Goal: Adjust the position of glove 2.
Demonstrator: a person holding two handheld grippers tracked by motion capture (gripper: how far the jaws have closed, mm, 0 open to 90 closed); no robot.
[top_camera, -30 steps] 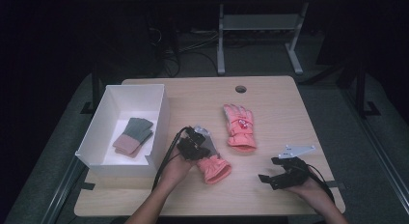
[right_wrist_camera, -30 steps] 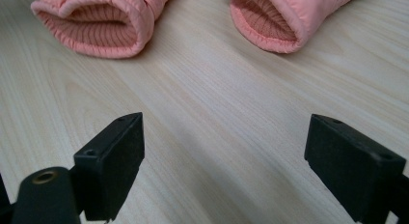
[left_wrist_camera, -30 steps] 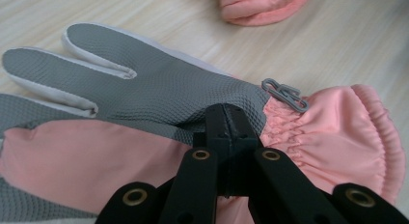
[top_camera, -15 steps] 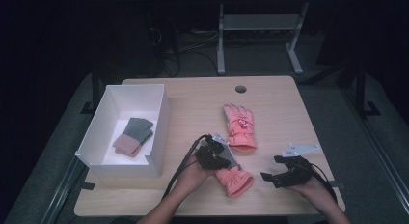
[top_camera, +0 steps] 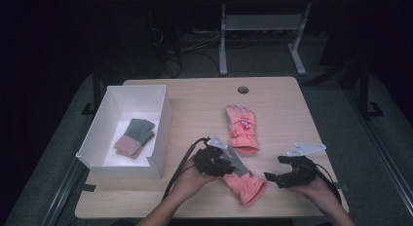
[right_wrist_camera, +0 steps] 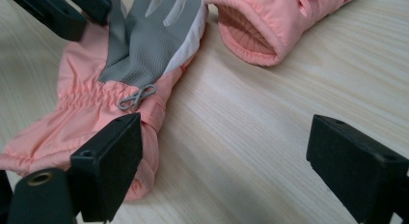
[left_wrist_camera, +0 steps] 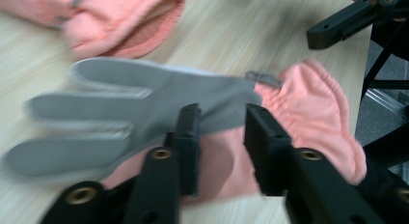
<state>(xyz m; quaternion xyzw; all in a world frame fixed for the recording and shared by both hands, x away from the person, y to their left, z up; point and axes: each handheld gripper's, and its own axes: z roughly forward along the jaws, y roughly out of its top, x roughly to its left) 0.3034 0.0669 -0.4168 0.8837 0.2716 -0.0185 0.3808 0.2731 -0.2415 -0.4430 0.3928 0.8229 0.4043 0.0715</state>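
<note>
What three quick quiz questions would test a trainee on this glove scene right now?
1. True or false: the left gripper is clamped shut on the pink padded glove with the grey palm.
2. What lies in the white open cardboard box?
3. Which lies nearer the round hole in the wooden table: A, the grey-palmed glove; B, the second pink padded glove?

Key: 1 false, its jaws have just been opening, the glove between them. 2 a folded grey and pink knit pair. 3 B.

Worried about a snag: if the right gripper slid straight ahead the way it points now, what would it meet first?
Probably the near pink glove, palm up; its cuff lies by one jaw of the open right gripper. Depth is hard to judge.
</note>
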